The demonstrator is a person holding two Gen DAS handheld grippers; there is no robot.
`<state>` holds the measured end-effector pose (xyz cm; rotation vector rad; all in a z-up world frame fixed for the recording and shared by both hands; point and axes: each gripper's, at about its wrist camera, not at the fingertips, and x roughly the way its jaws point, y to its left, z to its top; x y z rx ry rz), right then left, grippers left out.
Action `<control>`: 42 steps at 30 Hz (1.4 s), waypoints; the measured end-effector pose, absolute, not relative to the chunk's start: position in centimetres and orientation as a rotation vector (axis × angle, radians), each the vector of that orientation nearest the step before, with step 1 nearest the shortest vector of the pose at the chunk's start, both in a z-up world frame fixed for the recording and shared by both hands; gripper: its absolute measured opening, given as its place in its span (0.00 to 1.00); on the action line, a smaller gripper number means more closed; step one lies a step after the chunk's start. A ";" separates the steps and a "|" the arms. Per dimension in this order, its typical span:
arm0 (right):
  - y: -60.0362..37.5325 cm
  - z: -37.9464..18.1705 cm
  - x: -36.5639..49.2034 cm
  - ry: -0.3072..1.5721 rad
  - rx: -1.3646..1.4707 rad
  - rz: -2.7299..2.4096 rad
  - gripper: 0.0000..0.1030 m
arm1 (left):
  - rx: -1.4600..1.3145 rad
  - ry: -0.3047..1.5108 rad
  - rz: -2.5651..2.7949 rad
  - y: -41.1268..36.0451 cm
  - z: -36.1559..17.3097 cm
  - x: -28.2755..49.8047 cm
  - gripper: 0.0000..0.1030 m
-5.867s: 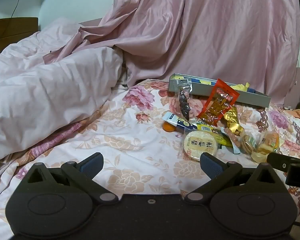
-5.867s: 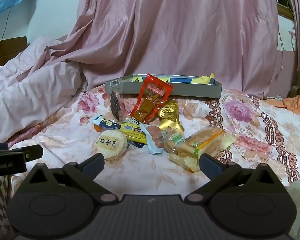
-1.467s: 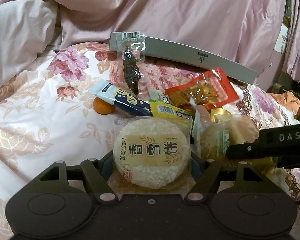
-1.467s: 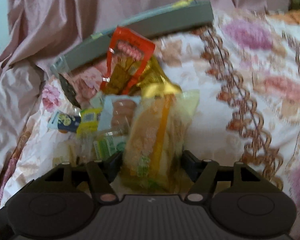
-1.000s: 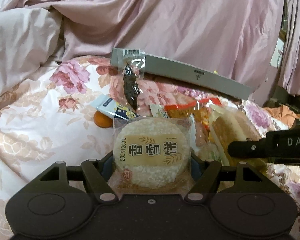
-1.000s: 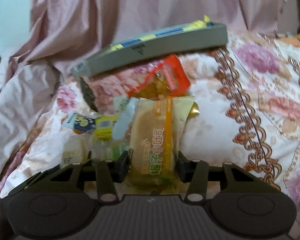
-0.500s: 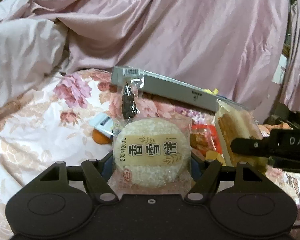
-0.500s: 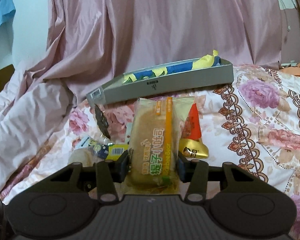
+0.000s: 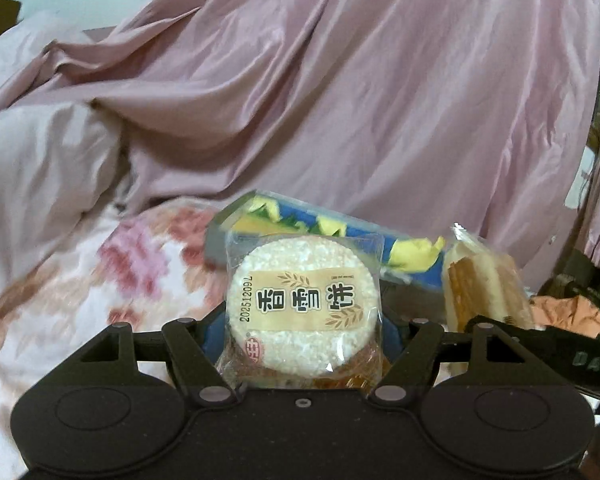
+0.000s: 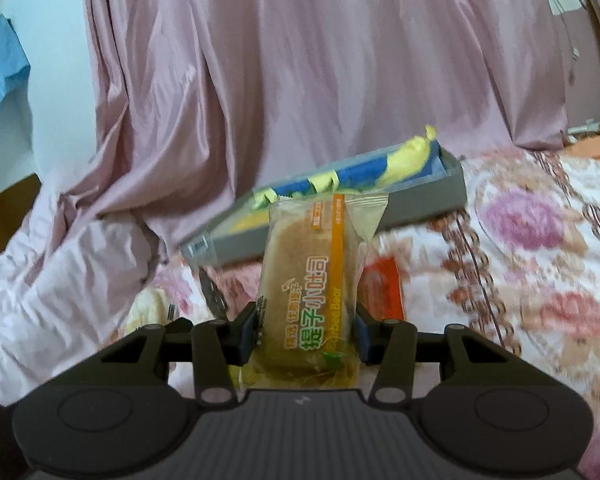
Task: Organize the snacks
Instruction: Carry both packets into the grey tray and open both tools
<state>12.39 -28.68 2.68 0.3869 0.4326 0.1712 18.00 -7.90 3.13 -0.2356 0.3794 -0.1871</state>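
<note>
Now you are carrying two snacks toward the grey box on the bed. Your left tongs squeeze the round rice cake, held up between them. Your right tongs squeeze the bread pack. Next, reach over the box and let go.

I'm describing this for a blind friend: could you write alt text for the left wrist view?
The left gripper clamps a round rice cake in clear wrapping, held up above a floral bedsheet. Behind it lies a grey tray before draped pink fabric; at right, another gripper carries a wrapped bread.
</note>
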 end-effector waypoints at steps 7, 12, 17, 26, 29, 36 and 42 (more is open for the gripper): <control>-31.0 4.4 16.8 0.348 0.369 0.145 0.50 | -0.197 0.368 -0.184 -10.6 5.4 22.4 0.71; -32.8 4.4 19.6 0.307 0.365 0.099 0.50 | -0.196 0.352 -0.176 -12.5 5.9 26.0 0.71; -33.9 3.8 21.9 0.278 0.355 0.061 0.50 | -0.187 0.353 -0.162 -14.7 6.0 29.8 0.71; -34.8 2.9 25.6 0.223 0.316 0.038 0.51 | -0.171 0.454 -0.144 -16.6 4.4 34.4 0.71; -35.1 2.3 26.6 0.250 0.328 0.037 0.51 | -0.174 0.483 -0.132 -16.8 3.8 35.0 0.71; -35.8 2.0 27.2 0.272 0.350 0.049 0.51 | -0.118 0.548 -0.121 -17.7 2.4 35.8 0.72; -36.2 1.9 27.7 0.299 0.350 0.048 0.51 | -0.101 0.571 -0.106 -17.8 1.8 36.1 0.72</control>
